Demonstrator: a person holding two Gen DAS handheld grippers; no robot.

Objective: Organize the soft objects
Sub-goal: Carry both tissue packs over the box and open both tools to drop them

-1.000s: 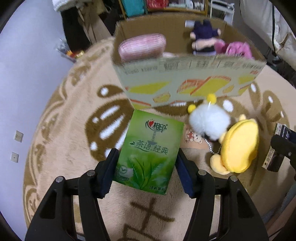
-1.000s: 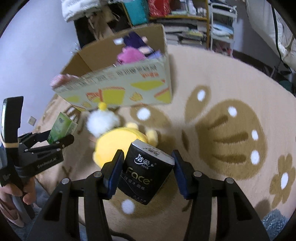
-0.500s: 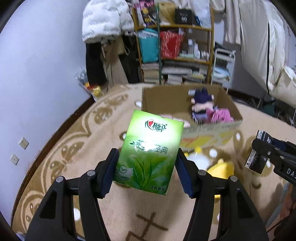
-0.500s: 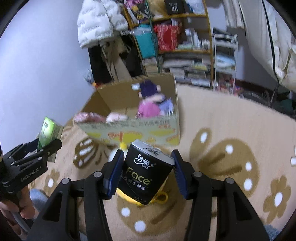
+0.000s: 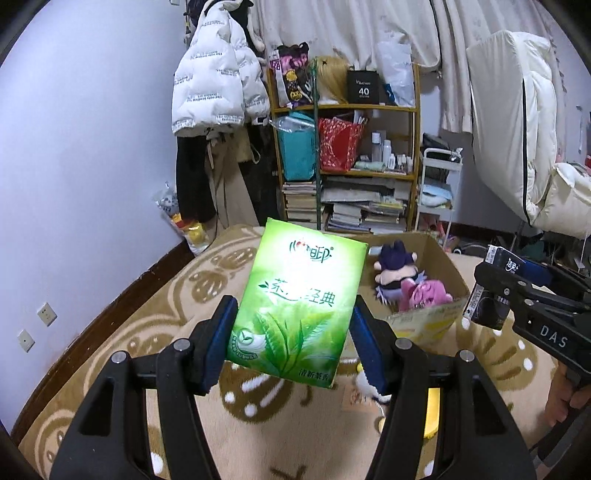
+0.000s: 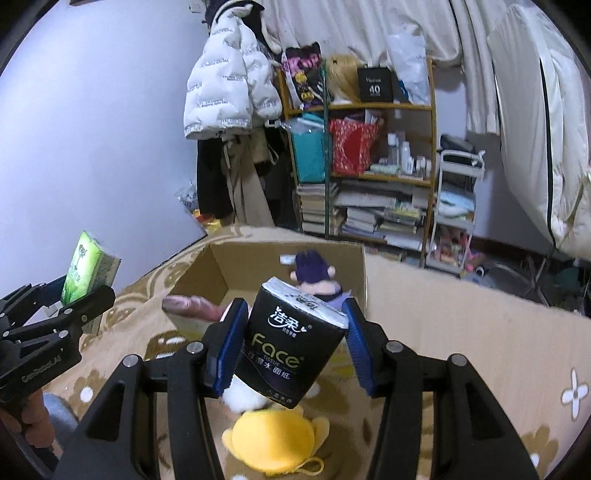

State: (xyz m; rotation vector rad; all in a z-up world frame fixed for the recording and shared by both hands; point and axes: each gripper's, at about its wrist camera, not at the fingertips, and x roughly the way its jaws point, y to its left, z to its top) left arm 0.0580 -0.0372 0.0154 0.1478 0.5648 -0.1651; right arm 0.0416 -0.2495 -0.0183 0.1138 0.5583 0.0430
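2 handheld grippers angle downward above a patterned rug [image 5: 155,295]. The left gripper [image 5: 293,341] clamps a green tissue pack [image 5: 299,306]; the right gripper [image 6: 295,341] clamps a black tissue pack [image 6: 291,339]. Beyond them, an open cardboard box [image 6: 236,266] holds plush dolls [image 5: 410,284]; a yellow plush toy [image 6: 275,441] lies on the near rug.

1. A lived-in room of a home, probably a bedroom.
2. A white puffer jacket [image 5: 218,85] and dark clothes hang against the lilac wall.
3. A wooden shelf unit [image 5: 345,155] holds gift bags, bottles and stacked books [image 5: 358,210].
4. White curtains [image 6: 369,33] hang behind it.
5. A beige patterned carpet [image 5: 155,314] covers the floor, where a cardboard box [image 6: 258,266] holds plush toys.
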